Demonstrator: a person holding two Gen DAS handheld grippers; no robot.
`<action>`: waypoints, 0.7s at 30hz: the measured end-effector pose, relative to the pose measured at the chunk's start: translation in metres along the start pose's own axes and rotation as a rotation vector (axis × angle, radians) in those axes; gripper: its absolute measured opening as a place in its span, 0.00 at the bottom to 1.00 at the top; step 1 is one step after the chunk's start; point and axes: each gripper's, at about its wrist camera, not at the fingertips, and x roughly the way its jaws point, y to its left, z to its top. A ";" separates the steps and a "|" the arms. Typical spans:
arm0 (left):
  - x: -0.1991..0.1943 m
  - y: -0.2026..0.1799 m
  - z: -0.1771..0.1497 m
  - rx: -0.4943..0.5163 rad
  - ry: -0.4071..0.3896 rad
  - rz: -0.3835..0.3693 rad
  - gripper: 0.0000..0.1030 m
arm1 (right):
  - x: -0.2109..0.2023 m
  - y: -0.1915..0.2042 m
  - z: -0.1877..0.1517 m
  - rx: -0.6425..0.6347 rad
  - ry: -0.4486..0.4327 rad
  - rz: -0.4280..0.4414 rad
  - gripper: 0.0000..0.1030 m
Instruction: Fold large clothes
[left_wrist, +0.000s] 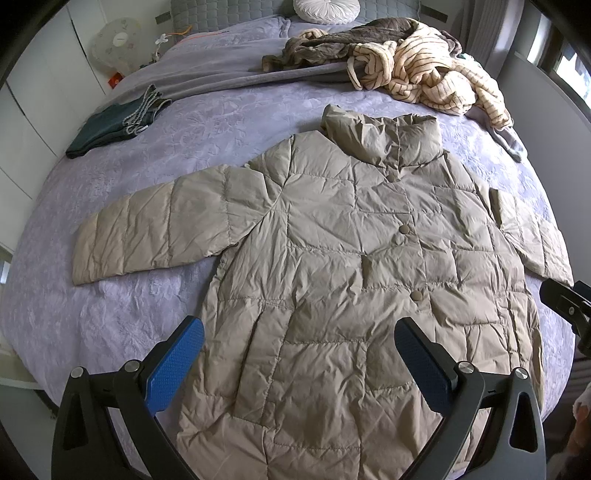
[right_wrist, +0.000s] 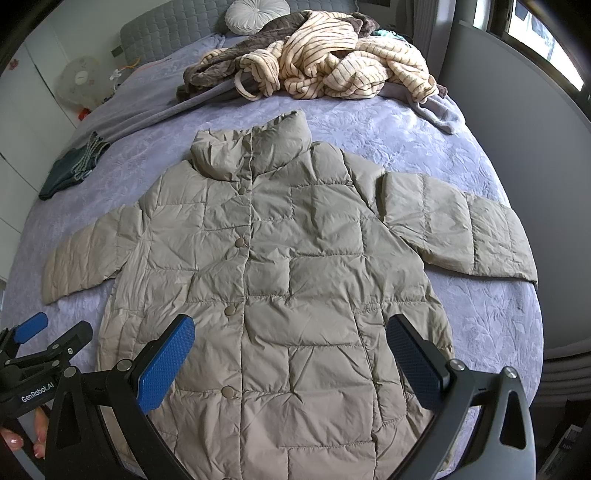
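One wide bed (left_wrist: 110, 314) with a lavender quilted cover fills both views, and on its near half a beige quilted puffer coat (left_wrist: 332, 258) lies flat, front up, collar toward the far end. Its snaps run down the middle, and each sleeve is spread sideways, the left sleeve (left_wrist: 147, 229) out toward the left edge and the right sleeve (right_wrist: 461, 229) toward the right edge. Far behind the collar sits a rumpled heap of cream striped fleece clothing (left_wrist: 424, 70) mixed with a brown garment (left_wrist: 332, 40). A small folded dark teal stack (left_wrist: 107, 129) rests at the far left of the bed, well apart from the coat. A round white cushion (left_wrist: 325, 9) lies by the grey headboard. The left gripper (left_wrist: 299, 365) hangs over the coat's lower left part, its blue-padded jaws spread wide with nothing between them. The right gripper (right_wrist: 291, 362) hangs over the lower right part, jaws likewise wide apart and empty.
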 end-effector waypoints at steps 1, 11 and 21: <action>0.000 0.000 0.000 -0.001 0.000 0.001 1.00 | -0.002 0.000 0.000 0.001 0.000 0.000 1.00; 0.000 0.000 0.000 0.000 0.000 0.001 1.00 | -0.001 0.000 0.000 0.000 -0.001 0.000 1.00; 0.000 -0.001 -0.001 0.000 0.000 0.001 1.00 | 0.000 0.000 0.001 -0.001 -0.002 0.000 1.00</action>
